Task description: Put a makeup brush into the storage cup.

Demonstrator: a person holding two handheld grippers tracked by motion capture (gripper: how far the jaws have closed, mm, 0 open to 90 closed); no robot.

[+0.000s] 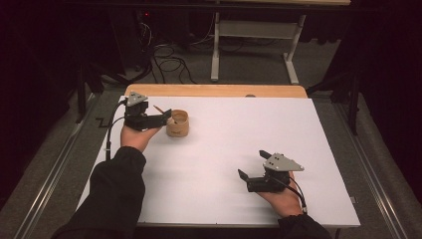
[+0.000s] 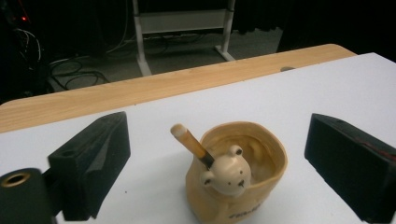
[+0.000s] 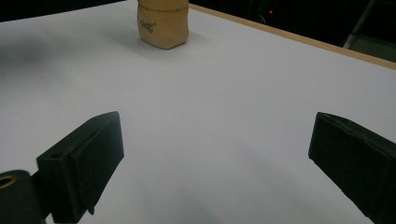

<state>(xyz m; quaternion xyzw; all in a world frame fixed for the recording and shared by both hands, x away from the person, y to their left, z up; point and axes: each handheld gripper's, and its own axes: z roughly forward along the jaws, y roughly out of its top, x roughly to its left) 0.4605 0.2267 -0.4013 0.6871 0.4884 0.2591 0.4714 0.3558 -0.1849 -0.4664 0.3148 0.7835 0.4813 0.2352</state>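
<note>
A tan, bear-faced ceramic cup (image 1: 177, 123) stands upright on the white tabletop (image 1: 234, 144) at about ten o'clock from its centre, with a slim tan-and-brown stick (image 2: 191, 144) leaning in it, its upper end tilted away from the bear face. The left gripper (image 1: 166, 117) sits just beside the cup at its nine o'clock side, jaws spread wide on either side of it in the left gripper view and touching neither cup nor stick. The right gripper (image 1: 251, 164) rests well apart at about five o'clock, jaws wide open over bare tabletop, with nothing between them.
</note>
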